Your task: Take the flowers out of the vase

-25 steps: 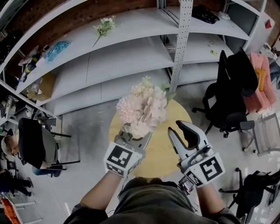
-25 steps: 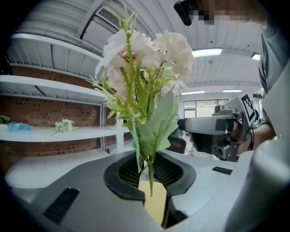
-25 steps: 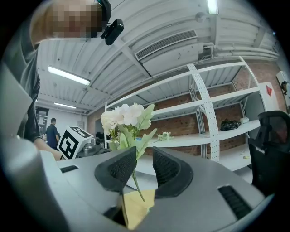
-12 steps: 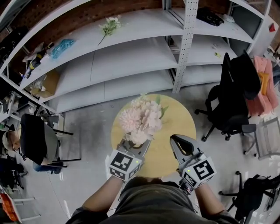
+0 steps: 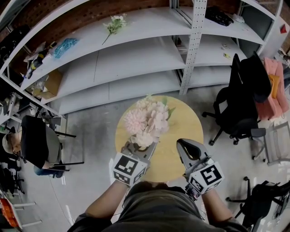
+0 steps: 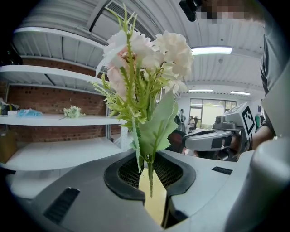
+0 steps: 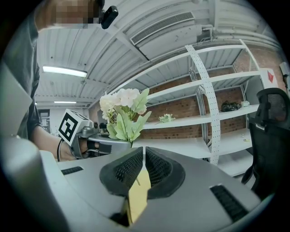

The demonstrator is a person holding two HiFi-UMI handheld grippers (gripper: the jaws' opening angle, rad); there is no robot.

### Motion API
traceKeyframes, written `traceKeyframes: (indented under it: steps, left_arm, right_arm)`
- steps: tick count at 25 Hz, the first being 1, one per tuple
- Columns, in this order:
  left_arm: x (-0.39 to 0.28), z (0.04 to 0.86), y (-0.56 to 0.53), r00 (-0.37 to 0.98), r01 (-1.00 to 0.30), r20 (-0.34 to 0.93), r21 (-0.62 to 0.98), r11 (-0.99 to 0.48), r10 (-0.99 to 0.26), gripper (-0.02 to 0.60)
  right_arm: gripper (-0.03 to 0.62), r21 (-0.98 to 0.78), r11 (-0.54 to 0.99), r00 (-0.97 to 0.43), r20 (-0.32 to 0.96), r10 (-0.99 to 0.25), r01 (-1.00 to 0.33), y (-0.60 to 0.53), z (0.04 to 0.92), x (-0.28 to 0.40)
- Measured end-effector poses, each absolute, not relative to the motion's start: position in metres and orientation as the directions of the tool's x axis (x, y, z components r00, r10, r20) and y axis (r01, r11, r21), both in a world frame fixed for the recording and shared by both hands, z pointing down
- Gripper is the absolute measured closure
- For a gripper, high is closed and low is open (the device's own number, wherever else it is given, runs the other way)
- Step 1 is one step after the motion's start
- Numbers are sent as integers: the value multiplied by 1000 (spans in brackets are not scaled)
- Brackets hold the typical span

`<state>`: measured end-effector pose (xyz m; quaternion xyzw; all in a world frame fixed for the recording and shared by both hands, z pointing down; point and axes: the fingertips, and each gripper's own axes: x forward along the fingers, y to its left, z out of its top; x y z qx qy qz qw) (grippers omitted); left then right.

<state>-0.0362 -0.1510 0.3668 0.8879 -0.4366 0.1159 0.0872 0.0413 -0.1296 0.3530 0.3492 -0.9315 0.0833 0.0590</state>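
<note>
Presently, the left gripper (image 5: 139,147) (image 6: 149,177) is clamped on the green stems of the bunch of pale pink and cream artificial flowers (image 5: 147,120) (image 6: 146,68) (image 7: 122,113), holding it upright above the round yellow worktop (image 5: 182,121). The right gripper (image 5: 186,147) (image 7: 142,161), near it on the right, has just been closing its jaws. They stand almost together, gripping nothing, with only worktop showing through the slit.

Probably workshop or lab; brick wall (image 5: 77,11); metal shelving (image 5: 136,50); office chairs (image 5: 240,90)
</note>
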Motion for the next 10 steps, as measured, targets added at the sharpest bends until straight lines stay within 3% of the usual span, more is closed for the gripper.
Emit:
traceKeyframes:
  steps: [10]
  left_arm:
    - [-36, 370, -148, 596, -793, 282, 62, -606, -752, 511]
  right_arm:
    - [568, -120, 742, -750, 162, -641, -660, -125, 355, 40]
